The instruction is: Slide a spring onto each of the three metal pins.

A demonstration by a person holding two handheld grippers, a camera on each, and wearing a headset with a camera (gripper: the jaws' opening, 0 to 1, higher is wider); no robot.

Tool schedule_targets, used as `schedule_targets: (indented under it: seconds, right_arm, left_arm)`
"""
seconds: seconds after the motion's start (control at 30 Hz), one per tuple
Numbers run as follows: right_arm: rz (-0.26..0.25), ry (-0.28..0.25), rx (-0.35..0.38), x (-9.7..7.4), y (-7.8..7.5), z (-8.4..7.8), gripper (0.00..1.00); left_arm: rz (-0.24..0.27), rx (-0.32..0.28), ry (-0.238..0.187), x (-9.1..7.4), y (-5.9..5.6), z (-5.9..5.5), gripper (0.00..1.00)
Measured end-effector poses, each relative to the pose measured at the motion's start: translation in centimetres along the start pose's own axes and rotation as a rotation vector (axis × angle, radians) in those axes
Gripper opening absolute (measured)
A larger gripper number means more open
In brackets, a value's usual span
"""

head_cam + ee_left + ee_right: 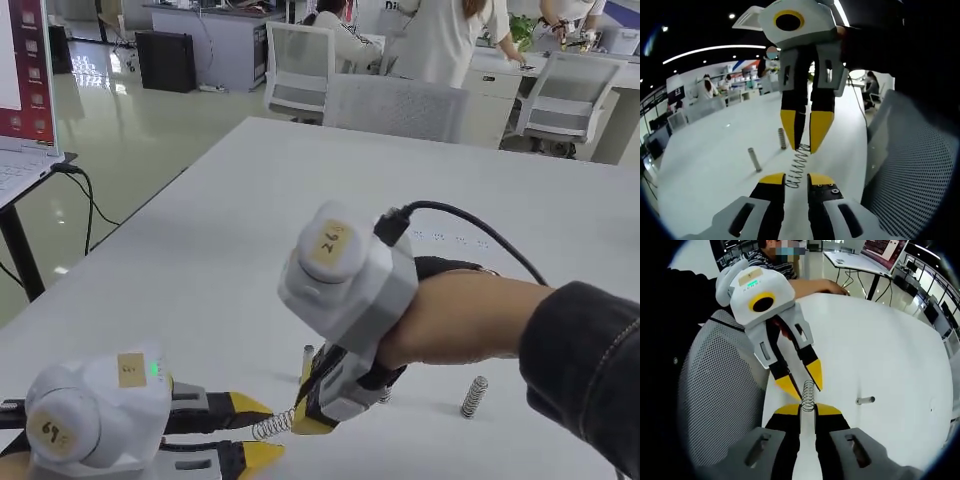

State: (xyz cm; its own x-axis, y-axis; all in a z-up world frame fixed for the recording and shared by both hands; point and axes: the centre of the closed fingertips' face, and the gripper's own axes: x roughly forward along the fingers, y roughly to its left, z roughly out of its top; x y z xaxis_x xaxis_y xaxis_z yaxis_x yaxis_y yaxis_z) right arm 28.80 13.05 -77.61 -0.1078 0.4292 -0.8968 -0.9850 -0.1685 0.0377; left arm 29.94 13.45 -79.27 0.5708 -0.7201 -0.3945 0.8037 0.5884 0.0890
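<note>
- My left tool lies low at the near left of the white tabletop. Its jaws are a little apart with one end of the slim coiled steel-wire spring between them. I cannot tell whether they actually pinch it.
- That spring spans the gap between my two tools, just above the tabletop. I judge it very light, soft along its length, easy to kink or overstretch, and apt to flick away if squeezed hard. I would hold it near one end and leave the other end's bore free for a pin.
- The short grey metal pin stands upright just behind the spring. It looks rigid, so the spring must do the aligning.
- My right tool is nearly closed and nips the spring's other end.
- A second coiled steel spring sits on the tabletop well to the right, near my sleeve.
- The left gripper view adds a nearer plain pin and a farther pin beside the spring. The farther one looks ribbed and may already carry a spring, but it is too small to tell. The head view supplies the spare spring.
</note>
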Motion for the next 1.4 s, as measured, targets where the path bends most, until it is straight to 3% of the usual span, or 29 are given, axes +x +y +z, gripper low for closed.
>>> schedule_targets:
  seconds: [0.3,0.93,1.27,1.4]
  right_arm:
    - [0.002,-0.008,-0.002,-0.4,0.3,0.5,0.07]
    - [-0.018,-0.061,-0.051,-0.9,0.7,2.8,0.08]
    - [-0.027,-0.019,-0.102,-0.8,0.8,2.0,0.08]
    - [-0.032,0.001,-0.131,-0.3,0.8,1.9,0.09]
  left_arm:
    - [-0.009,0.015,0.007,0.0,-0.3,0.0,0.03]
    - [-0.017,0.001,-0.020,0.2,-0.5,0.8,0.02]
    - [-0.028,0.002,-0.005,0.4,-0.7,0.6,0.02]
    - [-0.035,0.000,-0.017,0.6,-0.8,1.0,0.02]
